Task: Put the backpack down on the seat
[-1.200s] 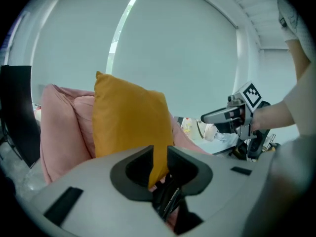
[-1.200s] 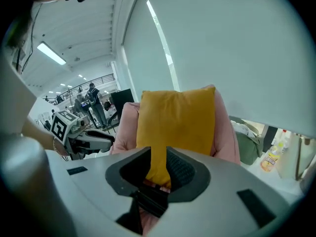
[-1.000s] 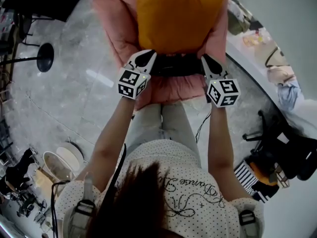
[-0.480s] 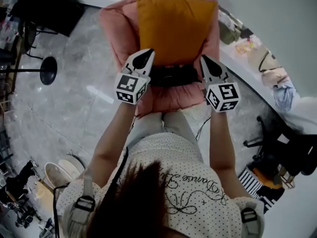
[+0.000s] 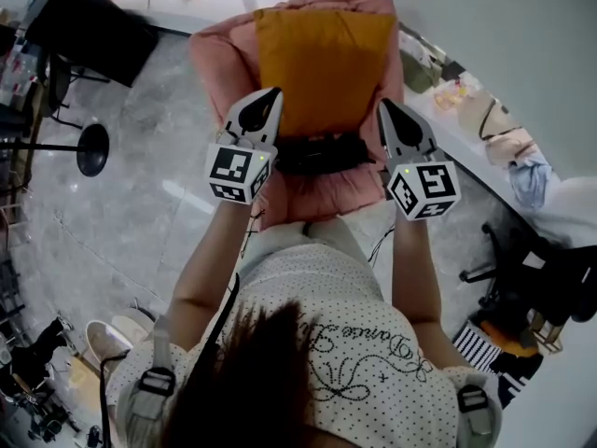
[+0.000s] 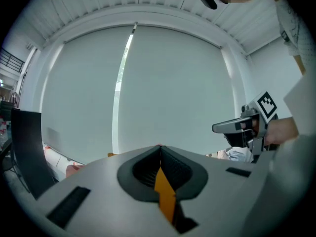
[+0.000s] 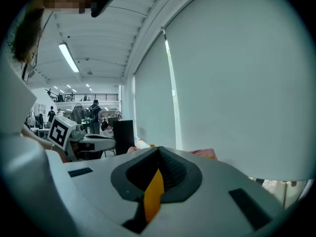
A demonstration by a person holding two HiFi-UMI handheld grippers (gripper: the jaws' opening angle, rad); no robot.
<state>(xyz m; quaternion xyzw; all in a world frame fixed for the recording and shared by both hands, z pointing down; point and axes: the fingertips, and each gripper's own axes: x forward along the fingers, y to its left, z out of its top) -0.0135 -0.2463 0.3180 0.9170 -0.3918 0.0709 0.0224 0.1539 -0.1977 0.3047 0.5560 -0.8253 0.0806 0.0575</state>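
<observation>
While flanking the black backpack point(image 5: 322, 152) lying on the pink seat point(image 5: 322, 192) before an orange cushion point(image 5: 322, 63), clenched on nothing: left claw point(image 5: 272, 92), right claw point(image 5: 382, 105).

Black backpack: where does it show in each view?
Head view: the black backpack lies on the pink armchair seat, between the left gripper and right gripper.
Left gripper view: not in it; armchair sliver lower left.
Right gripper view: not in it; armchair sliver right of centre.
Shared landmark: the armchair.
</observation>
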